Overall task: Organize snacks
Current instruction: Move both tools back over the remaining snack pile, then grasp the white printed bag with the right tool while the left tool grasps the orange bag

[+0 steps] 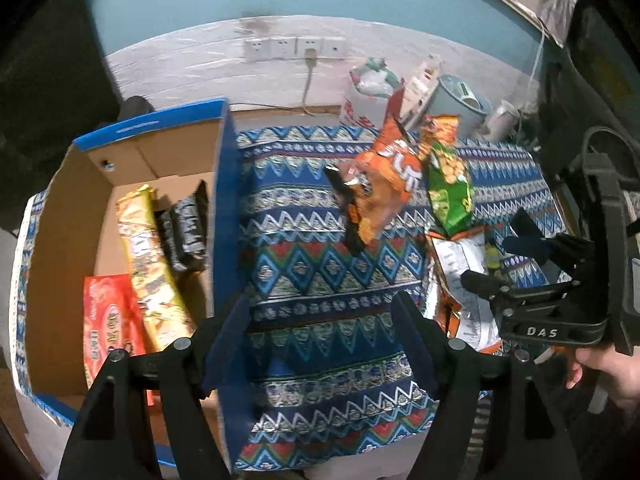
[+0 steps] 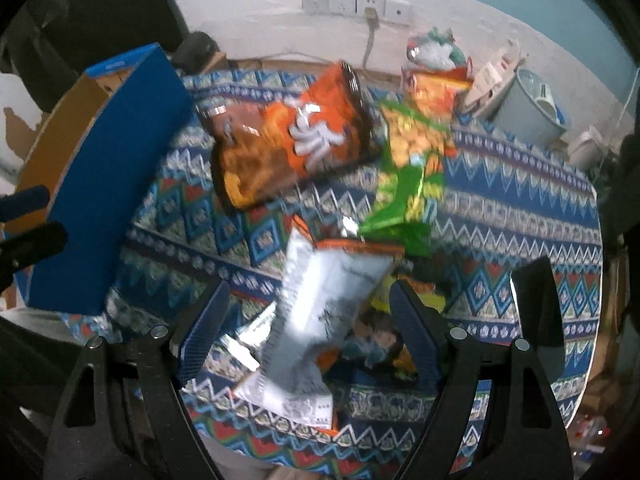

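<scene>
Patterned cloth covers counter point(image 2: 520, 208); sockets on wall behind. Silver snack packet point(image 2: 316, 320) lies between right tool point(image 2: 310, 328) pads, long axis running near-to-far, far end toward green bag point(image 2: 412, 168). Right tool wide open, not pinching; judged mid-approach, next: lower, close. Orange bag point(image 2: 288, 140) beyond. Left tool point(image 1: 322, 340) open, empty, beside cardboard box point(image 1: 224, 200) holding yellow pack point(image 1: 148, 264).

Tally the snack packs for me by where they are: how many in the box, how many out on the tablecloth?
In the cardboard box: 3 (red pack, yellow pack, black pack)
On the tablecloth: 3 clearly visible (orange bag, green bag, silver bag)
Total: 6
</scene>
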### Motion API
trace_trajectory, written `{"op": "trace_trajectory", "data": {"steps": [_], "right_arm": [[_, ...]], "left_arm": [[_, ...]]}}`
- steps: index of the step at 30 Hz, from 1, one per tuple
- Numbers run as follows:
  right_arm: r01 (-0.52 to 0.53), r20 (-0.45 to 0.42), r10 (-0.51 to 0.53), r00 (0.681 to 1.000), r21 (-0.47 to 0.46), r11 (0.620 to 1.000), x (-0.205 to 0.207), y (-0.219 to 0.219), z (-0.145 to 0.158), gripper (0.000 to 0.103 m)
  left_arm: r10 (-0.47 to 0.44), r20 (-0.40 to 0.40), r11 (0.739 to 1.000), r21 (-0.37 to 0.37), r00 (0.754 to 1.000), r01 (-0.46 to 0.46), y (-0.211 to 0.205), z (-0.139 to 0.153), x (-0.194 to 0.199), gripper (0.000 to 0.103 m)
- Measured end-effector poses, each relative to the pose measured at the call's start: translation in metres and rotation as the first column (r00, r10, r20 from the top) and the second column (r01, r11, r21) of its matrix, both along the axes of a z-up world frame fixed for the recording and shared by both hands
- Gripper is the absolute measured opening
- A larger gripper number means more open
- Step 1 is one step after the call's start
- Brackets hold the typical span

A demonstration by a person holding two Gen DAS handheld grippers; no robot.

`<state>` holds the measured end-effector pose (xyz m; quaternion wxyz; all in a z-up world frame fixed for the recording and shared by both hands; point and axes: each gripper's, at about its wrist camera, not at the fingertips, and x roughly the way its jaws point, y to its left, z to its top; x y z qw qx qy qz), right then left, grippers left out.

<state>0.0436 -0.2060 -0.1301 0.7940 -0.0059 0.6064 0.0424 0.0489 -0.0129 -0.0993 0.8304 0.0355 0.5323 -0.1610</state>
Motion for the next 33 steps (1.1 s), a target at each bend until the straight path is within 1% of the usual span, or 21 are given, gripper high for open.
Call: {"op": "trace_trajectory", "data": {"steps": [5, 10, 15, 20, 21, 22, 23, 25, 26, 29, 31, 33], "right_arm": [[0.021, -0.017, -0.020, 1.000, 0.007, 1.000, -0.009, -0.006, -0.013, 0.081], [0.021, -0.036, -0.020, 0.999, 0.004, 1.000, -0.011, -0.006, -0.024, 0.081], [0.015, -0.056, -0.015, 0.998, -0.008, 1.000, -0.010, -0.006, -0.036, 0.081], [-0.004, -0.070, 0.002, 0.998, -0.027, 1.000, -0.011, -0.004, -0.048, 0.080], [-0.015, -0.077, 0.013, 0.997, -0.034, 0.999, -0.011, -0.003, -0.051, 0.077], [-0.026, -0.081, 0.023, 0.996, -0.035, 0.999, -0.012, -0.002, -0.053, 0.066], [-0.042, -0.089, 0.039, 0.995, -0.028, 0.999, -0.012, -0.001, -0.056, 0.051], [-0.068, -0.101, 0.066, 0.993, -0.019, 0.997, -0.014, 0.000, -0.058, 0.043], [-0.080, -0.097, 0.077, 0.992, -0.022, 0.997, -0.014, 0.000, -0.057, 0.039], [-0.103, -0.080, 0.102, 0.992, -0.016, 0.995, -0.016, -0.001, -0.049, 0.034], [-0.110, -0.060, 0.109, 0.992, -0.001, 0.994, -0.016, -0.003, -0.041, 0.034], [-0.112, -0.041, 0.112, 0.993, 0.009, 0.994, -0.019, -0.006, -0.033, 0.034]], "left_arm": [[-0.052, -0.002, 0.997, 0.062, 0.999, 0.052, -0.023, -0.019, -0.008, 0.075], [-0.092, -0.036, 0.989, 0.112, 0.995, 0.096, -0.038, -0.043, -0.015, 0.075], [-0.106, -0.054, 0.984, 0.136, 0.993, 0.113, -0.043, -0.054, -0.019, 0.075], [-0.104, -0.061, 0.982, 0.154, 0.993, 0.112, -0.046, -0.058, -0.016, 0.075], [-0.102, -0.061, 0.982, 0.155, 0.993, 0.110, -0.046, -0.057, -0.014, 0.075], [-0.099, -0.061, 0.982, 0.156, 0.993, 0.107, -0.047, -0.057, -0.013, 0.075], [-0.094, -0.061, 0.983, 0.154, 0.994, 0.103, -0.047, -0.056, -0.010, 0.075], [-0.088, -0.056, 0.984, 0.150, 0.995, 0.095, -0.048, -0.053, -0.006, 0.075], [-0.083, -0.051, 0.985, 0.148, 0.995, 0.090, -0.048, -0.050, -0.003, 0.075], [-0.076, -0.036, 0.987, 0.142, 0.996, 0.081, -0.052, -0.042, 0.005, 0.076], [-0.073, -0.022, 0.988, 0.137, 0.997, 0.076, -0.054, -0.037, 0.011, 0.081], [-0.069, -0.013, 0.989, 0.129, 0.998, 0.070, -0.058, -0.033, 0.018, 0.081]]}}
